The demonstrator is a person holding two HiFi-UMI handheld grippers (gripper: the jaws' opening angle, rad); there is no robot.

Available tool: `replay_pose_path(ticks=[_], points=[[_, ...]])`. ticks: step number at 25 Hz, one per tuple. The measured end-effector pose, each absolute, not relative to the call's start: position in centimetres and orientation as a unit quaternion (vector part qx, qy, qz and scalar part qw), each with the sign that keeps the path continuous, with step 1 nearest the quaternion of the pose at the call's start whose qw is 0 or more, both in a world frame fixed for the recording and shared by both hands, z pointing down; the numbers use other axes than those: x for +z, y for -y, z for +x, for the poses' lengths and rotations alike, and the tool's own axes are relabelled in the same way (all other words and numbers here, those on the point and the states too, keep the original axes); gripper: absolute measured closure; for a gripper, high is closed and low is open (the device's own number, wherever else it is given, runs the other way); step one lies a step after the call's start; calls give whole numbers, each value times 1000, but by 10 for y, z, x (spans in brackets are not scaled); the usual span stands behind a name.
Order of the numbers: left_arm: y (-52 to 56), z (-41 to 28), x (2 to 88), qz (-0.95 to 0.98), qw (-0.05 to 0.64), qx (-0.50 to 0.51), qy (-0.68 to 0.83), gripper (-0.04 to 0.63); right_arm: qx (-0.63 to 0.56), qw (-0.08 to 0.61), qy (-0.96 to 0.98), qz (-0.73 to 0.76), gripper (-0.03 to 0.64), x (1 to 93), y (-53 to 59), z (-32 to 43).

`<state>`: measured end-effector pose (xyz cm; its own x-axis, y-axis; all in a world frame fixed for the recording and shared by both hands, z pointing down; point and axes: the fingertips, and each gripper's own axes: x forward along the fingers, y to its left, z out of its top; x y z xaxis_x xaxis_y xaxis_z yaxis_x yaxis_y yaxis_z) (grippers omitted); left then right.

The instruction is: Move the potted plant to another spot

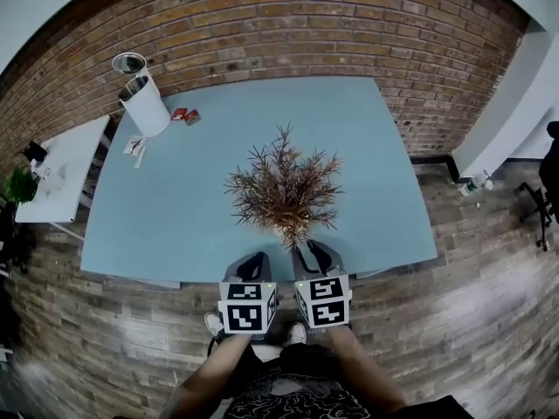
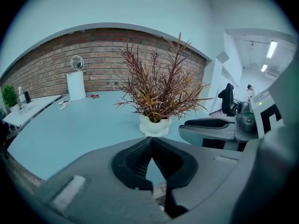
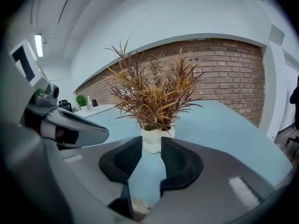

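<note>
Low centre at the near edge of the blue table (image 1: 148, 216), the left gripper (image 1: 255, 260) has its jaws together on nothing, the right gripper (image 1: 312, 250) has them slightly apart and empty, just short of the potted plant (image 1: 285, 190), mid-frame with bare tabletop left and right.

Seen from above, the potted plant (image 1: 284, 188) hides its own pot under its foliage; far beyond it to the left, small red objects (image 1: 185, 115) are too small to identify
</note>
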<state>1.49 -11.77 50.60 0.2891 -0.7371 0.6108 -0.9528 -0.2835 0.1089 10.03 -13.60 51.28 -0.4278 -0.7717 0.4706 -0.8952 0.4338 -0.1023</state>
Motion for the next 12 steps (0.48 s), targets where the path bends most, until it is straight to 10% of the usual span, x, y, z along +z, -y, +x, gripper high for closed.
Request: replay_pose_path(ticks=[12], points=[[129,8,511,765,237,221,556,598,154,190,832,497,391,524,149,92]])
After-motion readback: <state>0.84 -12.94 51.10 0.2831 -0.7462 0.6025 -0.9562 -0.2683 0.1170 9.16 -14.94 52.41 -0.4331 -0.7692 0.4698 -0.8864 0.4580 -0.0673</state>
